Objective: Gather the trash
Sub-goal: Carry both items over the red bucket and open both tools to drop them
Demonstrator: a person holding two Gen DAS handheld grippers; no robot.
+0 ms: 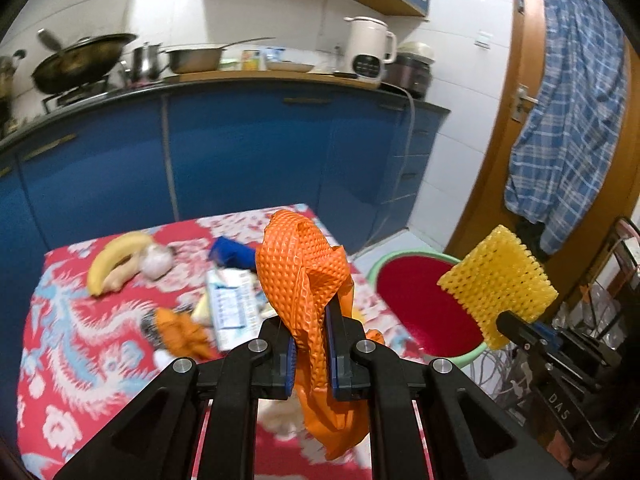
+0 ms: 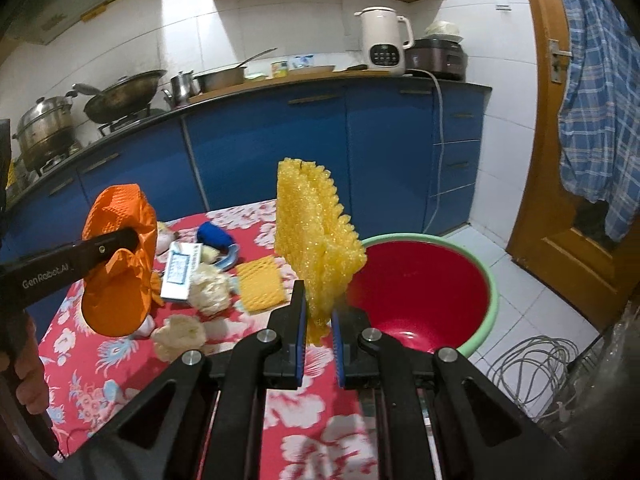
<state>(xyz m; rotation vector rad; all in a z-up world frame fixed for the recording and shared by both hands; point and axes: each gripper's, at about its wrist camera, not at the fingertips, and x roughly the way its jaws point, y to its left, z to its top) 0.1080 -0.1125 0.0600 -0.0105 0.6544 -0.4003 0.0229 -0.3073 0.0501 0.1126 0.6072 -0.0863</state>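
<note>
kitchen w/ blue cabinets, red floral tablecloth (image 2: 80, 360). red basin (image 2: 420, 280) = landmark. right gripper (image 2: 320, 320) clamps yellow foam net (image 2: 316, 240) just left of basin rim; left gripper (image 1: 310, 340) pinches orange embossed bag (image 1: 304, 264), further left over table. step: carrying; next prob. swing over basin, release. both soft, crumply.
</note>
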